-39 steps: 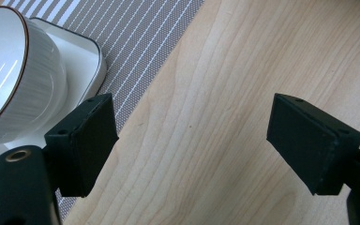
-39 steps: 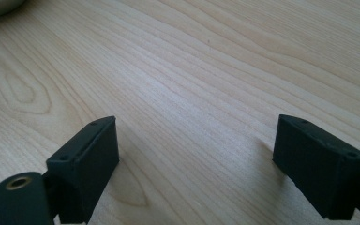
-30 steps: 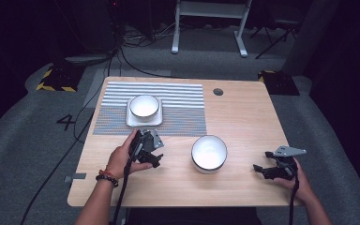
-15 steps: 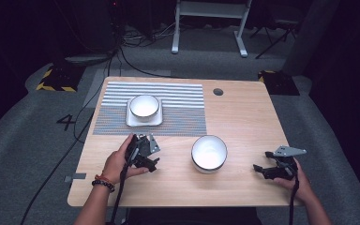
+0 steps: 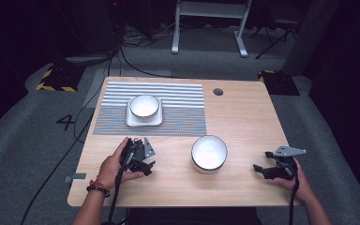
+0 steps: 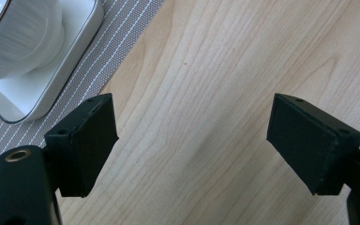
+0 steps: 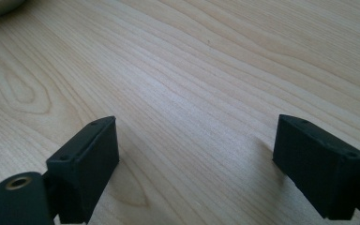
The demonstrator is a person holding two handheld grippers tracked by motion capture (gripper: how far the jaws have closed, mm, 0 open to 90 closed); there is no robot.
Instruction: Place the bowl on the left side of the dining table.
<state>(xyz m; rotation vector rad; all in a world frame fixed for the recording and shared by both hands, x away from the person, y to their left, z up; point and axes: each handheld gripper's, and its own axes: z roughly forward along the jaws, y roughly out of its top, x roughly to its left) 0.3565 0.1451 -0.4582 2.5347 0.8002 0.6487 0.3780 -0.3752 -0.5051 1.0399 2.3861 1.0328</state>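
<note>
A rectangular light wooden table (image 5: 243, 122) is seen from the high view, with its long axis running left to right. On its far left part a grey striped woven placemat (image 5: 178, 112) is laid, long axis also left to right. A white square ceramic plate (image 5: 132, 123) rests on the mat's left-of-middle part, and a white round bowl with a dark rim (image 5: 144, 106) stands upright in it. A second white round bowl (image 5: 209, 153) stands upright on bare wood near the middle, close to the near edge; being round, it shows no long axis. Open wood is left between it and each gripper. The left gripper (image 5: 144, 165) is held near the near-left edge, jaws spread wide over bare wood. The right gripper (image 5: 261, 169) is held beside the near-right edge, jaws likewise spread, nothing between them.
</note>
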